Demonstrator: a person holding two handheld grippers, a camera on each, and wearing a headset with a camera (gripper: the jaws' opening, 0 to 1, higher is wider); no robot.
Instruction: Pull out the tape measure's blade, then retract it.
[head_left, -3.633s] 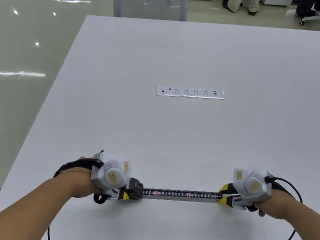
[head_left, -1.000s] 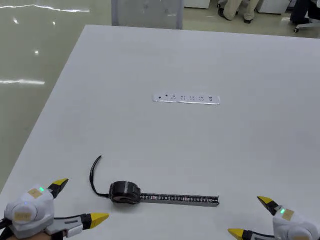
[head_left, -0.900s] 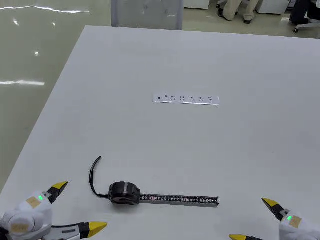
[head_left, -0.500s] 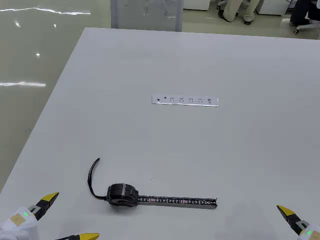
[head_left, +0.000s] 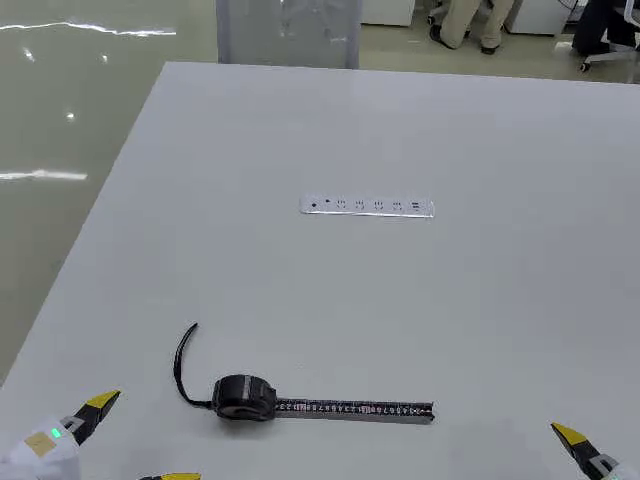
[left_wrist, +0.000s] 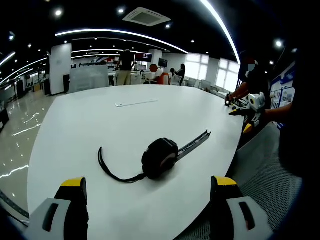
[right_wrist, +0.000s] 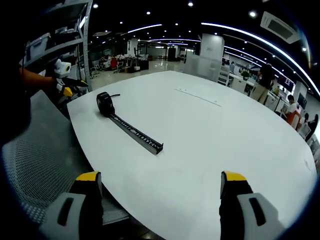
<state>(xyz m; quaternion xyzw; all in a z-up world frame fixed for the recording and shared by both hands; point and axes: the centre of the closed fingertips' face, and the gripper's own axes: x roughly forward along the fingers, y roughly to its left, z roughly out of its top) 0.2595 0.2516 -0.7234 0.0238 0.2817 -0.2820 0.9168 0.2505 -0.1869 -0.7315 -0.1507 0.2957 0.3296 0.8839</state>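
Note:
The black tape measure (head_left: 244, 396) lies near the table's front edge, with its blade (head_left: 355, 409) pulled out flat to the right and its strap (head_left: 183, 360) curling to the left. My left gripper (head_left: 138, 440) is open at the front left, apart from the case (left_wrist: 160, 157). Its own view puts the case ahead between the spread jaws (left_wrist: 150, 182). My right gripper (head_left: 585, 455) is at the front right corner, away from the blade's end (right_wrist: 156, 146). It stands open (right_wrist: 161, 177) and holds nothing.
A white power strip (head_left: 367, 206) lies flat at mid-table. The white table (head_left: 480, 300) ends on the left at glossy floor (head_left: 50, 150). A grey panel (head_left: 285, 30) stands beyond the far edge. A person's legs show at the back.
Earlier the left gripper held the case and the right held the blade's end. Both have let go and drawn back toward me, open. The tape lies still with its blade out.

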